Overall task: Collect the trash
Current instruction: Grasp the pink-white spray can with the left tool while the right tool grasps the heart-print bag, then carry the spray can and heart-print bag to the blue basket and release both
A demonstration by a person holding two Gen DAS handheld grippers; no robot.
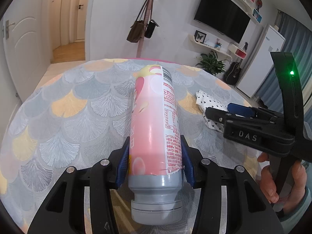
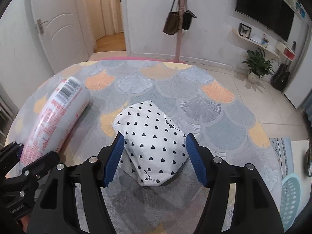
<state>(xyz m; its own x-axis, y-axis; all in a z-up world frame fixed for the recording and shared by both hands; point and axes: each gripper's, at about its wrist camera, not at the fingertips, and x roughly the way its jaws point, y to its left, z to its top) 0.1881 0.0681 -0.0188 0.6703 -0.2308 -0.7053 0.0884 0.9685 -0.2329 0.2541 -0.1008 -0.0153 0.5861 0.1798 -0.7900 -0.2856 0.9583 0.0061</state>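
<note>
A pink and white bottle (image 1: 156, 128) with a grey cap lies on its side on the patterned tablecloth (image 1: 64, 105). My left gripper (image 1: 155, 158) is shut on the bottle near its neck, blue pads on both sides. The bottle also shows at the left of the right wrist view (image 2: 56, 115). A crumpled white paper bag with black hearts (image 2: 154, 144) lies on the cloth. My right gripper (image 2: 155, 158) is open with a finger on either side of the bag; its pads look close to the bag's sides. The right gripper shows in the left wrist view (image 1: 226, 111), over the bag (image 1: 208, 101).
The round table's far edge (image 2: 136, 60) is ahead. A pink coat stand with bags (image 2: 180, 21) stands behind it. A potted plant (image 2: 257, 64) and a guitar (image 2: 280, 76) are at the right wall. A light blue basket (image 2: 290, 195) sits on the floor at lower right.
</note>
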